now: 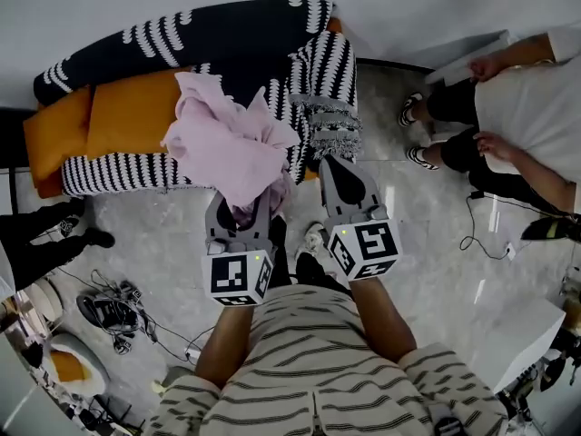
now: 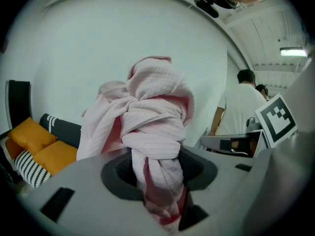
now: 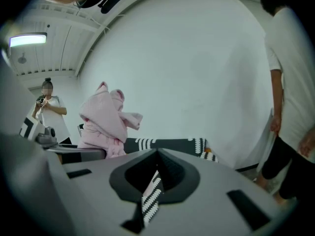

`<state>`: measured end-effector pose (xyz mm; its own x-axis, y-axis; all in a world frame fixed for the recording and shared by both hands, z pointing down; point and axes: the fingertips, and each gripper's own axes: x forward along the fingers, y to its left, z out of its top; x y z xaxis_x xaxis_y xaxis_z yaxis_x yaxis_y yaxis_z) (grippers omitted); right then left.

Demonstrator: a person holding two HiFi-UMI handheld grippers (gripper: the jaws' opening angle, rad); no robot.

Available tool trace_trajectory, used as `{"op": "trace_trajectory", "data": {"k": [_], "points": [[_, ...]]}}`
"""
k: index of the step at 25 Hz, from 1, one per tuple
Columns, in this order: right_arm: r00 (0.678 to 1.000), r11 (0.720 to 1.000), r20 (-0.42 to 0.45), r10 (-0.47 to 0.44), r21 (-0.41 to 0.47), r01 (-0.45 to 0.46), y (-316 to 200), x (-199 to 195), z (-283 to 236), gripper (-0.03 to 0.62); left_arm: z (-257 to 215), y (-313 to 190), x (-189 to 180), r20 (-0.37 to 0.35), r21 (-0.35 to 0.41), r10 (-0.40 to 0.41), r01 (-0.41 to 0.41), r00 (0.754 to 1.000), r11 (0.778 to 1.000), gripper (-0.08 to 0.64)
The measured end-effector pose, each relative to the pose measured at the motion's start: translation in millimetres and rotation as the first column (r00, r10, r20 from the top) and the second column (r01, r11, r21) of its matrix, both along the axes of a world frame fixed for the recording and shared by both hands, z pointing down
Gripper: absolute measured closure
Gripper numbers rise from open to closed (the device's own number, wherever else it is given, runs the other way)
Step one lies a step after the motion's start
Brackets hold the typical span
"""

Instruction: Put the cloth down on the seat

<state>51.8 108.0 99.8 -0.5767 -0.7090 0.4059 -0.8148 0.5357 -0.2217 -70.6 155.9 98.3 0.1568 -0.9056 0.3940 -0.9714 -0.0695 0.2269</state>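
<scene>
On my feed, a black-and-white striped blanket hangs with its fringe toward the grey marble floor. To the right I see a person in a white shirt and dark shorts wearing sandals, with a thin cable looping on the floor near them. At the left edge are another person's dark trouser legs, and near them a dark shoe lies among tangled cords. A white box stands at lower right. A ceiling light glows overhead.
</scene>
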Motion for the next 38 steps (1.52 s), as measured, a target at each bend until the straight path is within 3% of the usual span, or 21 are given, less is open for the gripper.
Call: {"op": "trace_trajectory", "data": {"k": [20,38], "points": [[0.995,0.982,-0.074,0.059,-0.172,-0.071,-21,-10,120,0.58,124,-34,-17,-0.045,-0.154,0.021,-0.028,0.999,0.988,0.377],[0.989,0.941,-0.101,0.11,-0.31,-0.136,-38,1,238,0.58,235,-57,-8,-0.048,-0.302,0.037,-0.05,0.998,0.952,0.376]]}}
